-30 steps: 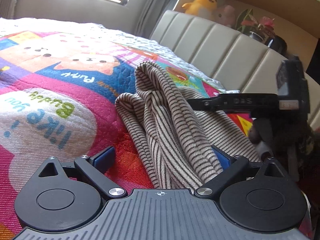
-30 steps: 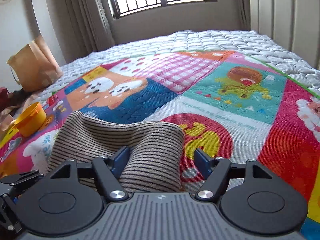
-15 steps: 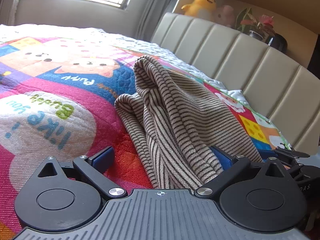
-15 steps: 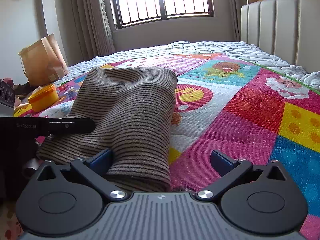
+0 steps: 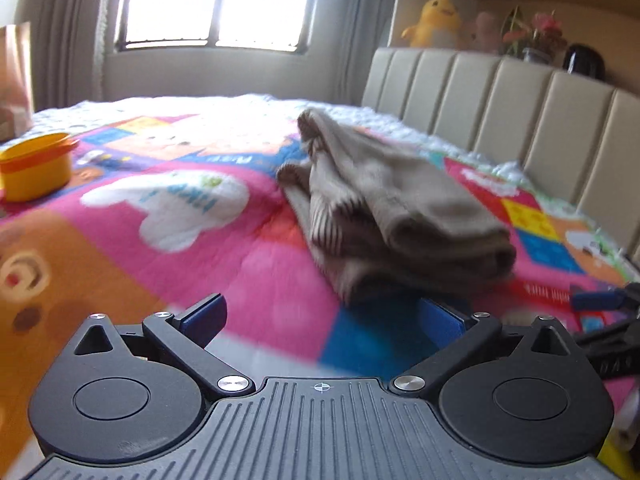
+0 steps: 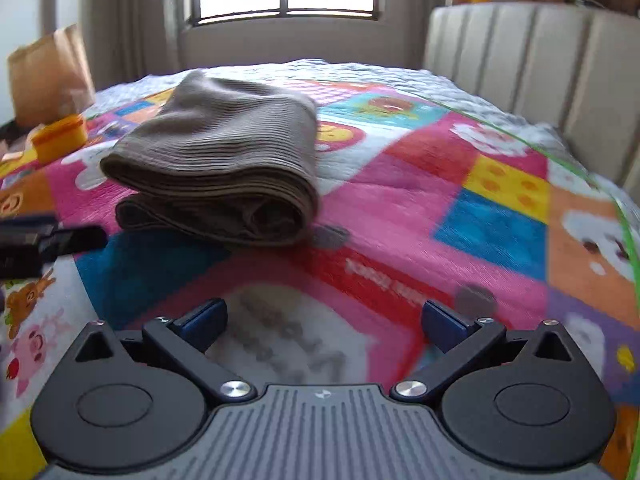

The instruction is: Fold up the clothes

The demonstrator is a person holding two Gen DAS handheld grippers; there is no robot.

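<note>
The brown striped garment (image 5: 392, 216) lies folded in a thick bundle on the bright cartoon bedspread (image 5: 200, 248). My left gripper (image 5: 322, 316) stands open just short of its near edge, with only bedspread between its blue pads. In the right wrist view the same garment (image 6: 224, 160) rests a little ahead and to the left, with its rolled fold facing me. My right gripper (image 6: 324, 320) is wide open and holds nothing. One of the left gripper's fingers (image 6: 72, 239) pokes in from the left edge.
An orange lidded tub (image 5: 34, 166) sits on the bed to the left, with a brown paper bag (image 6: 48, 76) behind it. The padded beige headboard (image 5: 520, 120) runs along the right. A blue pad (image 5: 592, 300) of the right gripper shows at the right edge.
Both grippers have let go of the striped cloth and drawn back from it. The garment, earlier between the jaws, now lies free and folded ahead of them. The right jaws have widened.
</note>
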